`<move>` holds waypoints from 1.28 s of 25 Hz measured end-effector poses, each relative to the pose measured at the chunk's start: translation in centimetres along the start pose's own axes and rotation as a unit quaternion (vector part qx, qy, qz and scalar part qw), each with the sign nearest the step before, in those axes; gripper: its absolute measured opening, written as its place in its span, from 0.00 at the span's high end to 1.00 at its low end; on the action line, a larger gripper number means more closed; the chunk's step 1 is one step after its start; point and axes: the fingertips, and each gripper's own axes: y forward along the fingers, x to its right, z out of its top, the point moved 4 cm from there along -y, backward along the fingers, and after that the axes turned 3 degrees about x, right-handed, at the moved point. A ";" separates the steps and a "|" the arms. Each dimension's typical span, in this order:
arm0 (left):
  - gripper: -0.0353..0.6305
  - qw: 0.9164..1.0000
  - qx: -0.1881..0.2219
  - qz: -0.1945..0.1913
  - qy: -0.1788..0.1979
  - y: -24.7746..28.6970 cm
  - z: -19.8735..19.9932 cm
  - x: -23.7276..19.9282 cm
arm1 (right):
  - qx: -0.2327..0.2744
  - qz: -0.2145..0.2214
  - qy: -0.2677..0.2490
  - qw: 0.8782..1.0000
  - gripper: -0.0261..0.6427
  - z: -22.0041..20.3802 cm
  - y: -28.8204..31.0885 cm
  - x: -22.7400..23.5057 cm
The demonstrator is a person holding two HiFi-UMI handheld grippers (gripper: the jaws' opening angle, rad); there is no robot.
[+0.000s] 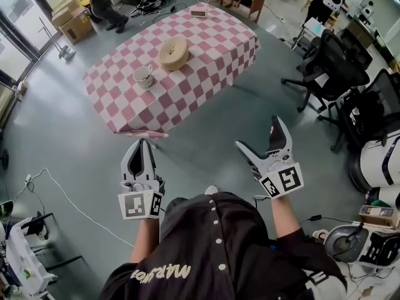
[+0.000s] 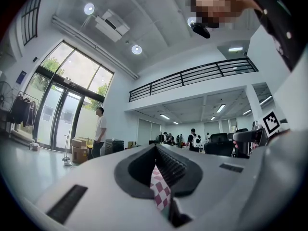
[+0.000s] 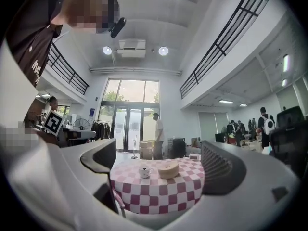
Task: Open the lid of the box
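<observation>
Left claw (image 1: 142,144): jaws drawn together to a thin slit, nothing gripped; a sliver of checked cloth shows through the slit.
Right claw (image 1: 259,135): jaws spread wide and empty, with the table framed far off between them.
Box (image 1: 174,53): round, tan, lid on; it stands on the table well ahead of both claws, a little to the left of the right claw's line.
Cup (image 1: 143,76): white, on the table just left of the box and nearer the claws, apart from it.
Small flat item (image 1: 199,13): at the table's far end, beyond the box; too small to tell what it is.
In the way: only bare floor (image 1: 206,130) lies between the claws and the table's near edge.
Table (image 1: 219,49): covered by a red-and-white checked cloth that hangs over the sides.
Right of the right claw: black office chairs (image 1: 331,67) and cluttered desks.
Left of the left claw: a thin white cable (image 1: 75,205) trails over the grey-green floor.
Far ahead, left: cardboard cartons (image 1: 72,20) and a standing person (image 1: 103,2) near tall glass doors.
Room: a high hall with a railed upper gallery and ceiling lights.
</observation>
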 end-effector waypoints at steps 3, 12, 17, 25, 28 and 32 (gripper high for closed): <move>0.94 1.000 0.000 0.004 -0.003 0.7 -0.6 0.9 | -0.004 0.012 0.000 1.000 0.16 -0.6 0.8 0.8; 0.94 0.999 -0.018 0.028 0.001 1.3 -1.9 -1.3 | -0.011 0.024 0.020 0.999 0.16 -1.9 3.7 1.7; 0.94 1.000 -0.017 0.023 -0.005 4.6 -2.3 -3.3 | -0.011 0.014 0.022 1.000 0.16 -2.7 6.7 2.6; 0.94 1.000 -0.007 0.008 -0.005 11.0 -2.4 -6.4 | -0.014 0.011 0.017 1.000 0.16 -3.5 13.3 4.0; 0.94 1.000 -0.008 0.005 -0.007 13.5 -2.7 -7.9 | -0.018 0.009 0.016 1.000 0.16 -3.8 16.1 4.7; 0.94 1.000 -0.006 -0.001 -0.011 16.3 -2.8 -10.0 | -0.022 0.002 0.016 1.000 0.16 -4.3 19.3 5.2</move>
